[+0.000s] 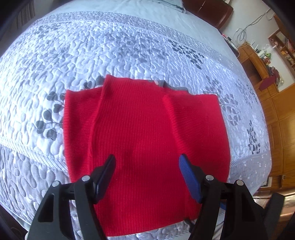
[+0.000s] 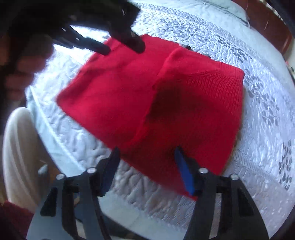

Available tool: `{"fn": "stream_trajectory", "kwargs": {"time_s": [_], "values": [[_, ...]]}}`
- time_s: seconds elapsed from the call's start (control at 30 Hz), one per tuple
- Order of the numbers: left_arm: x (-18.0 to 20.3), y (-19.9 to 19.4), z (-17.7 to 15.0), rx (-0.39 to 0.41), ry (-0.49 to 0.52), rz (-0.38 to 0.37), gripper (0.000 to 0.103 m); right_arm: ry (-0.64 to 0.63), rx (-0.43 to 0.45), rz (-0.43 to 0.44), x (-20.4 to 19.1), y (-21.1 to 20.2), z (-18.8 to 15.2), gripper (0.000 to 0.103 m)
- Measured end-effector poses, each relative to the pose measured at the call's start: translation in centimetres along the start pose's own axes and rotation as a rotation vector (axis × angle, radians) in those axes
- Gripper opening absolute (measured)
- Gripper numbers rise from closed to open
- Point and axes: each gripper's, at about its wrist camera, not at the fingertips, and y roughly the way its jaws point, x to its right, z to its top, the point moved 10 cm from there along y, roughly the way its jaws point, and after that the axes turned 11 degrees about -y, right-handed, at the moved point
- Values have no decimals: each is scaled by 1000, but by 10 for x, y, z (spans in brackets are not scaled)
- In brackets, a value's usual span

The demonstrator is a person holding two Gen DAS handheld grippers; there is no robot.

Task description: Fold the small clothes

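Left gripper [image 1: 147, 160] is hovering over the red knit garment [image 1: 143, 144], jaws standing wide apart w/ nothing between the pads; black fingers, one pad dark, other ribbed blue. Right gripper [image 2: 146, 153] is hanging above the garment's near edge, jaws apart approx. half way, pads not pressing on cloth, nothing held. In the right wrist view the left gripper [image 2: 122, 47] is showing as two black fingers over the garment's far side, w/ a blurred hand [image 2: 22, 68] behind it.

Garment [image 2: 153, 103] is lying flat on the bed [image 1: 110, 46], near the bed's front edge, roughly centred. Fine ribbed knit, bright red, soft, roughly rectangular outline. Both sides are lying folded inward as flaps over the middle panel, flap edges running as raised ridges front to back. Long axis is running from the bed's front edge toward the far edge; a grey strip is peeking out at the far end. Which end is the neck, can't tell.

Bed cover is a pale grey-white quilt, puffy meander stitching, dark grey leaf sprigs, corded border band along the front edge. Room: wooden cabinets and shelves w/ clutter at the bed's right side, white wall w/ loose cables, dark wood headboard [image 1: 212, 13] at the far end. Cream trouser leg [image 2: 20, 153] is showing by the bed's front edge.
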Motion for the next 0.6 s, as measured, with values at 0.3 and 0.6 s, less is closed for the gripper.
{"fn": "stream_trajectory", "kwargs": {"time_s": [0.3, 0.6], "values": [[19, 12, -4, -80, -57, -91, 76, 239, 145, 260, 33, -43, 8, 9], [72, 47, -2, -214, -157, -248, 77, 313, 227, 322, 66, -82, 3, 9]]}}
